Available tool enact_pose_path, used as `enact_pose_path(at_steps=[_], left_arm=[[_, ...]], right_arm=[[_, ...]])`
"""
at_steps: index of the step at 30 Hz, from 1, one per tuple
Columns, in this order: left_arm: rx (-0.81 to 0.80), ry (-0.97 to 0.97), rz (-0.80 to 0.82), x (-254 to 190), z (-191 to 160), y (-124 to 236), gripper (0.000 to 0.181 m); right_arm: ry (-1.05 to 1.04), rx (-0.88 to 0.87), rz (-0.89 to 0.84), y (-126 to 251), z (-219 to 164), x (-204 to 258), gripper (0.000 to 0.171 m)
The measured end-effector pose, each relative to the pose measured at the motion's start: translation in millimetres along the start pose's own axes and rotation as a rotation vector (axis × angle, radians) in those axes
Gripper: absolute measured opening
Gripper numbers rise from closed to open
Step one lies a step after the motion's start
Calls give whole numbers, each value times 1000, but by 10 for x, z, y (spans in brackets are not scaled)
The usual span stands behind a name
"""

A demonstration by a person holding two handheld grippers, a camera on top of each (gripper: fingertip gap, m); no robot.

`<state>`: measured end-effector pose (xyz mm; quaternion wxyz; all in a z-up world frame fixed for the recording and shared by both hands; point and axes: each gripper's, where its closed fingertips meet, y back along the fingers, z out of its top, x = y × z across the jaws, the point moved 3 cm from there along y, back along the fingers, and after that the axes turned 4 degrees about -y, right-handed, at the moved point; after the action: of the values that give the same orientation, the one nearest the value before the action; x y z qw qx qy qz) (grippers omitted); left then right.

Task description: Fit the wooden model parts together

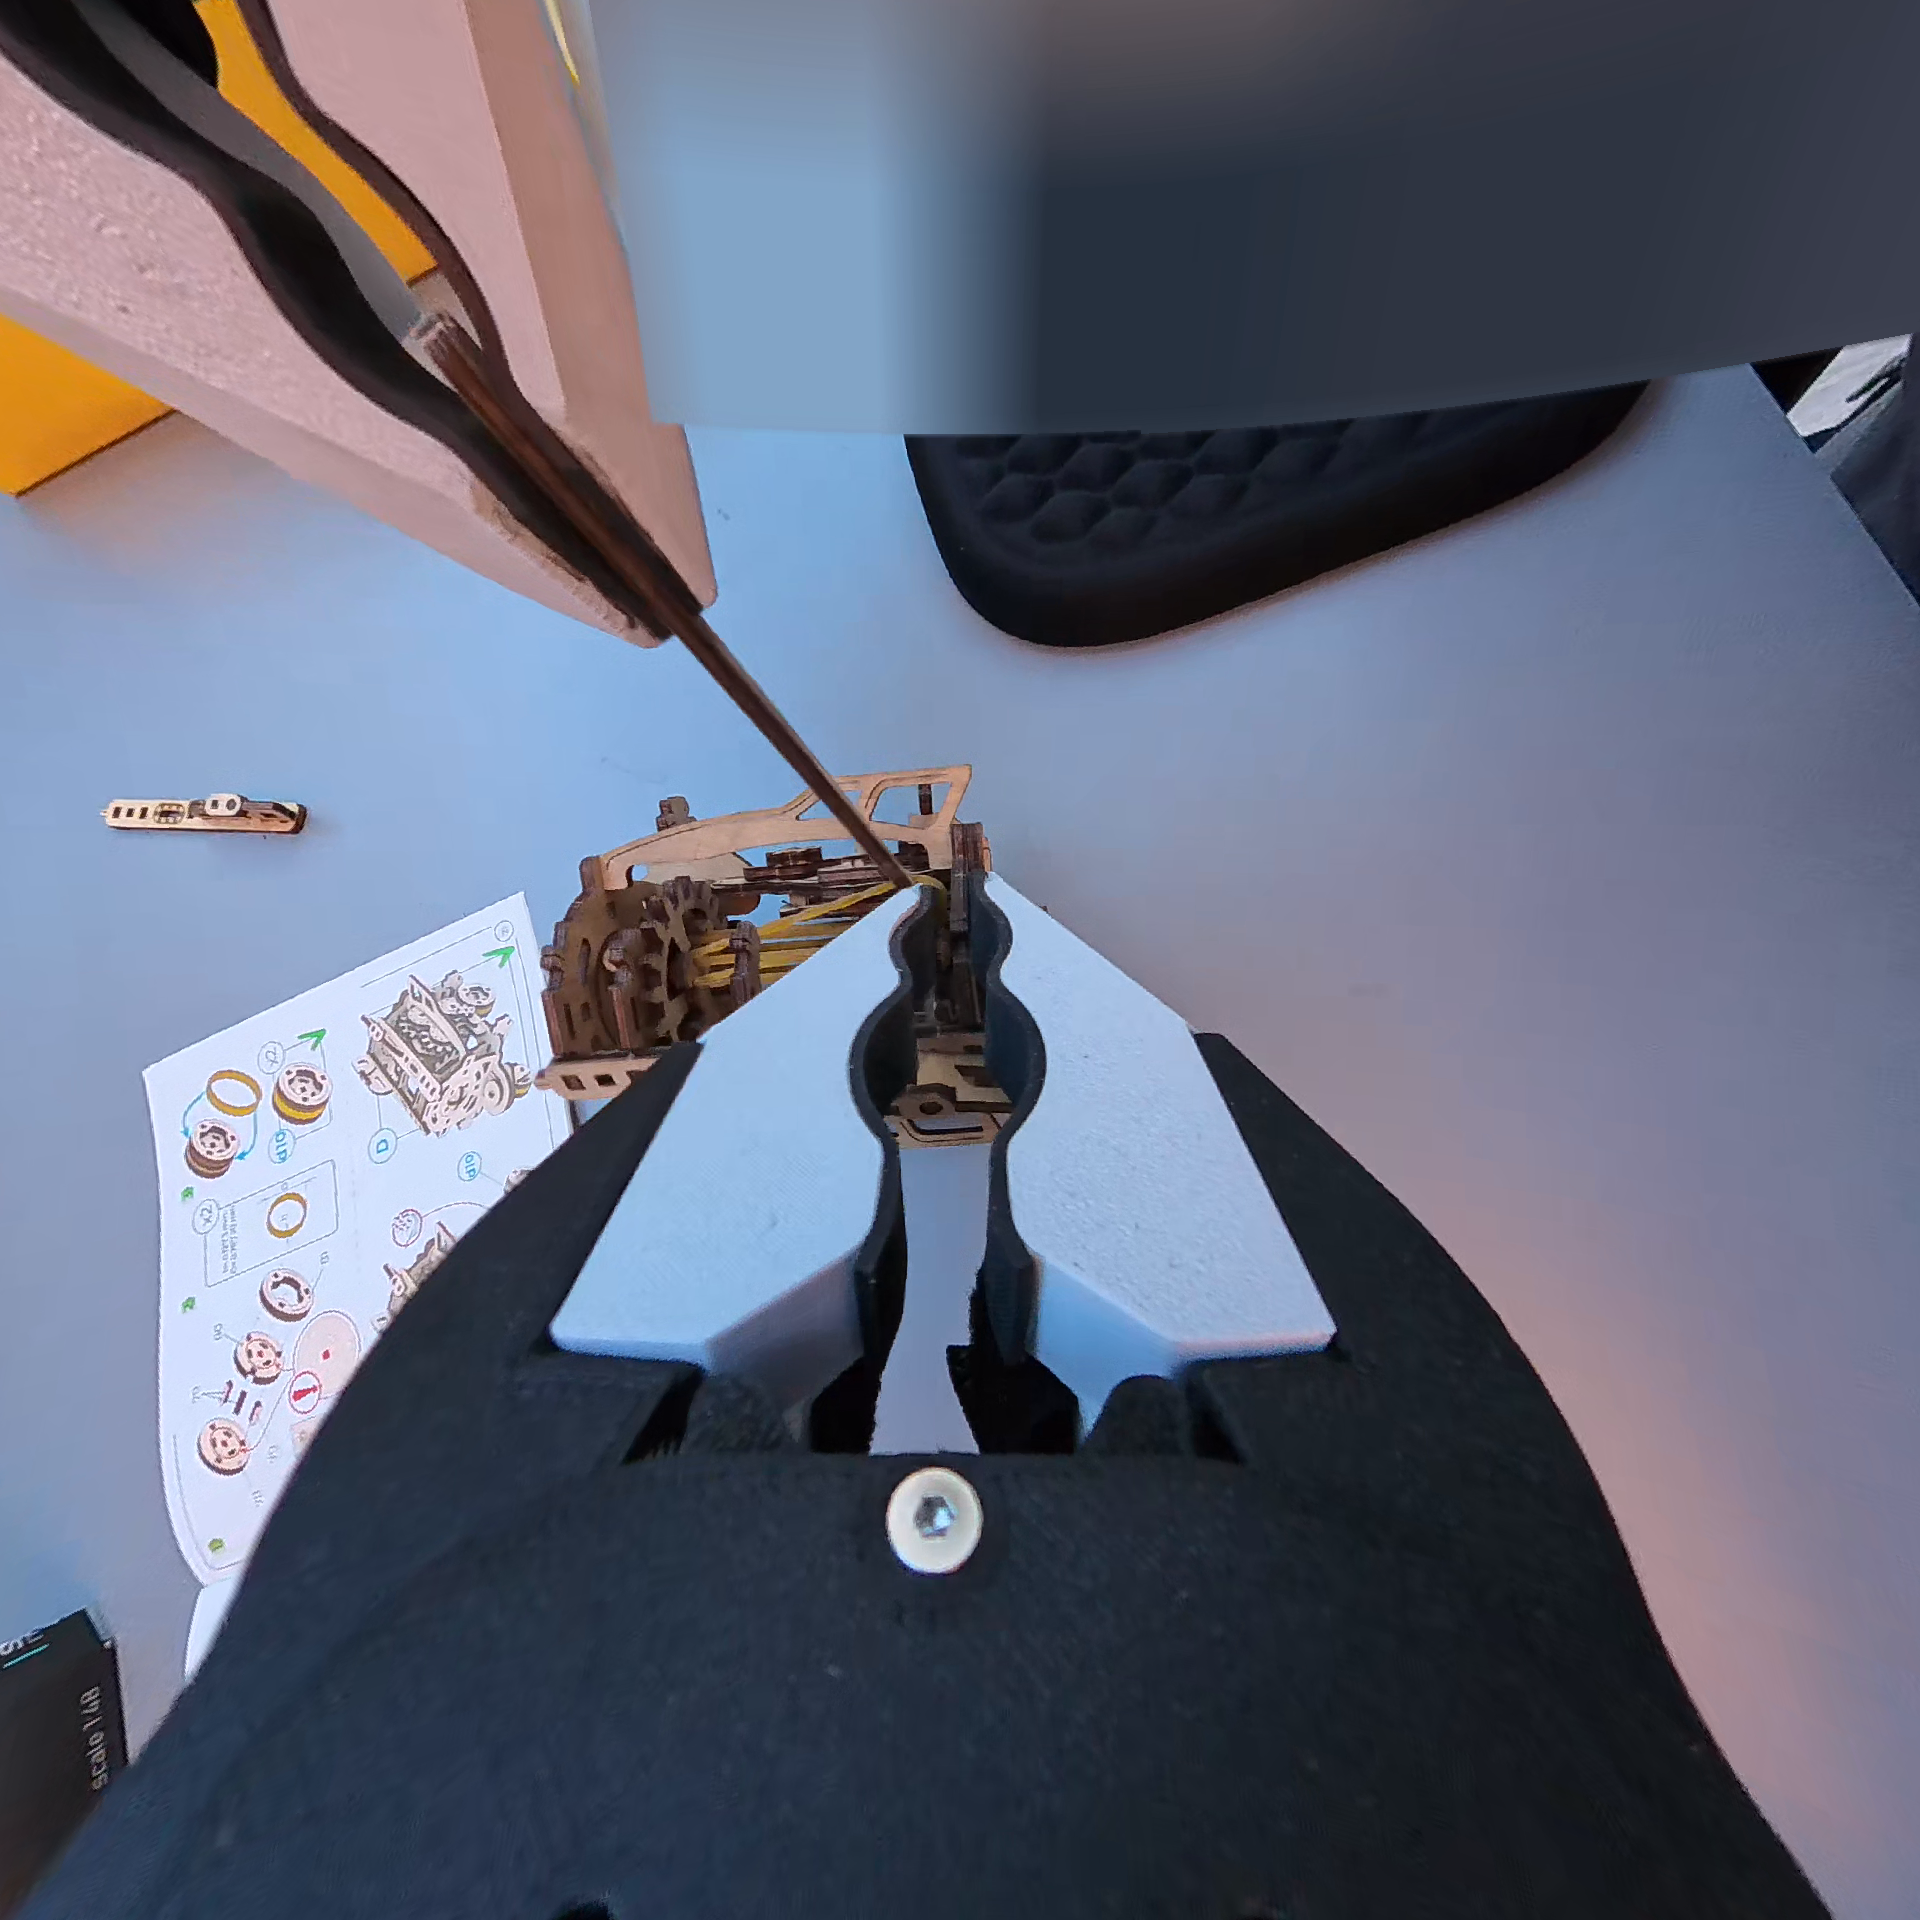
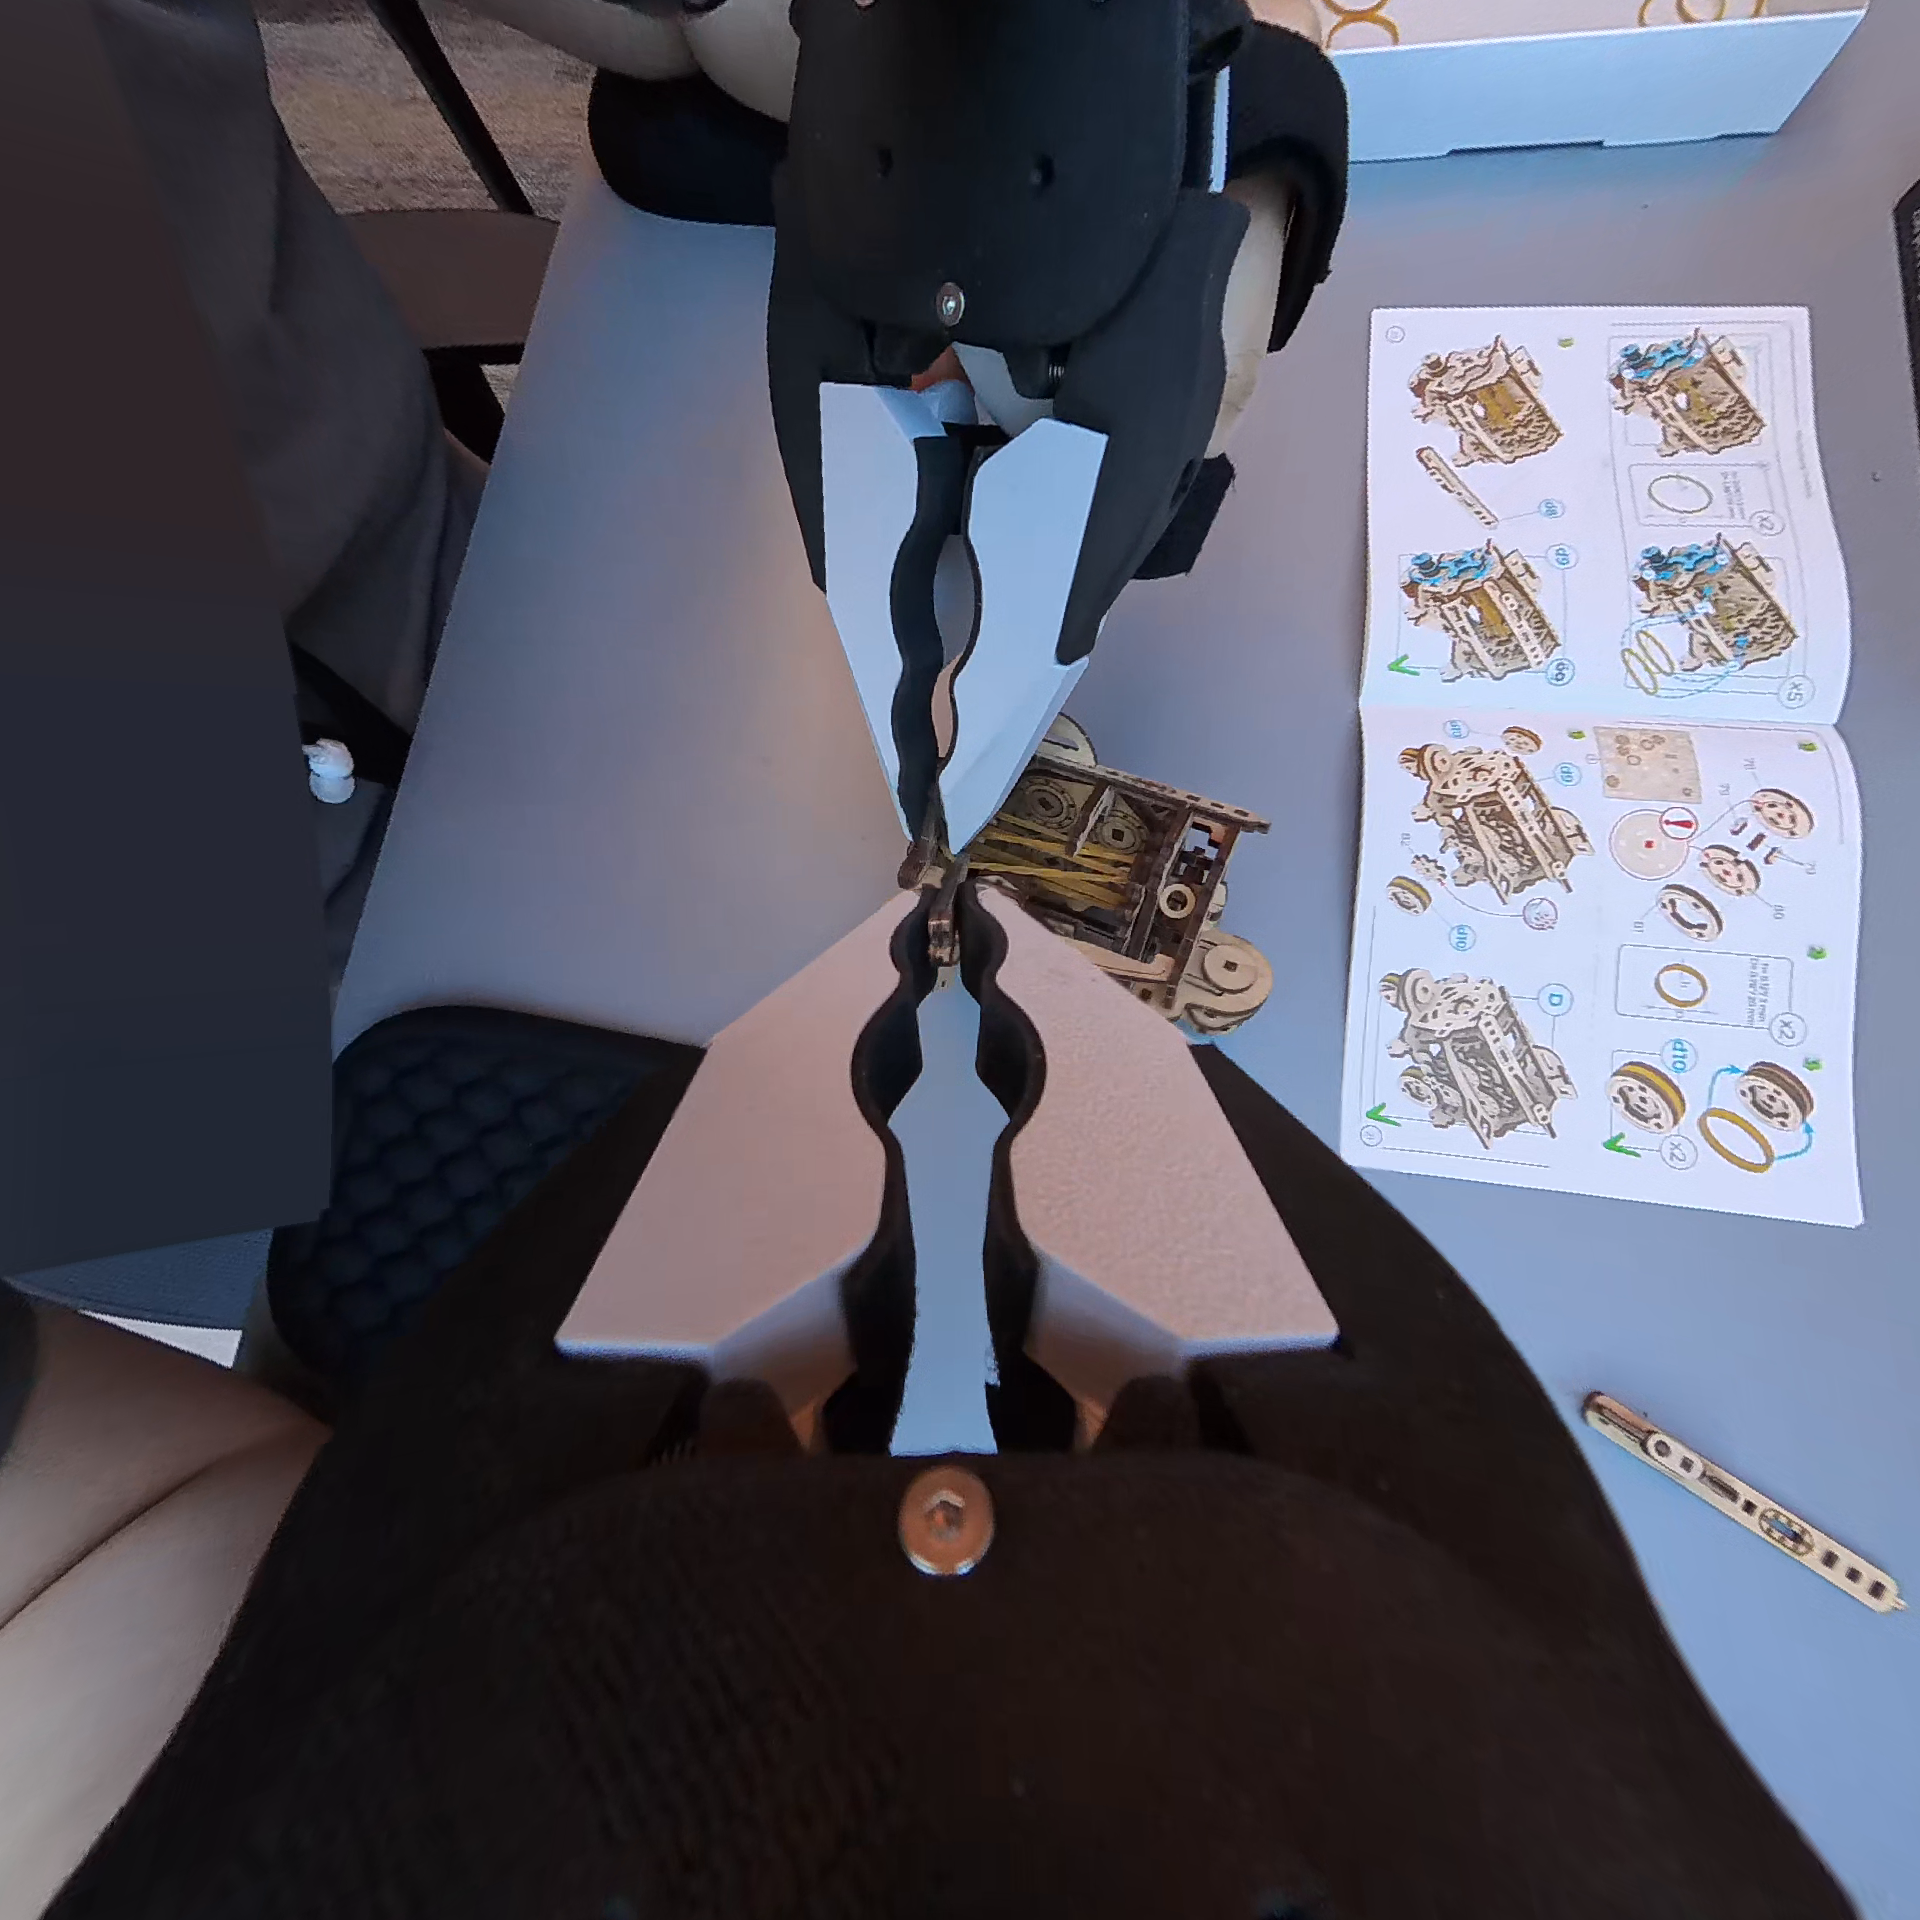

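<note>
While the left gripper [image 1: 948, 904] squeezes the end of the wooden model car [image 1: 769, 925] right at its tips, the right gripper [image 2: 943, 914] pinches a thin wooden strip [image 1: 769, 727] that reaches the same spot.

Laser-cut wooden model [image 2: 1122, 873] with dark scorched edges and yellow rubber bands; beside it, a glossy paper instruction sheet [image 2: 1600, 769] on the smooth matt surface [image 2: 1351, 1455].
</note>
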<state>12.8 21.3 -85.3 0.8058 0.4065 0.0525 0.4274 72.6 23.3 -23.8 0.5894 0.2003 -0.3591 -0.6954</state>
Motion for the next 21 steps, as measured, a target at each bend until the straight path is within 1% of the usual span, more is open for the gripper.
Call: enact_pose_path(at_steps=[2,7,12,18,21], left_arm=[[0,0,-12,-16,5,-3,0],[-9,-14,-6,-28,21,-14,1],[-30,11,20,10,24,-11,8],[-52,30,46,23,37,-34,8],[-60,30,67,28,44,-44,10]], right_arm=[[2,20,-12,-16,-15,-4,1],[-2,36,-2,-30,-33,7,1],[-69,-28,60,-27,-59,-67,1],[-43,8,2,-20,-16,5,1],[-67,-13,13,-14,-35,-6,1]])
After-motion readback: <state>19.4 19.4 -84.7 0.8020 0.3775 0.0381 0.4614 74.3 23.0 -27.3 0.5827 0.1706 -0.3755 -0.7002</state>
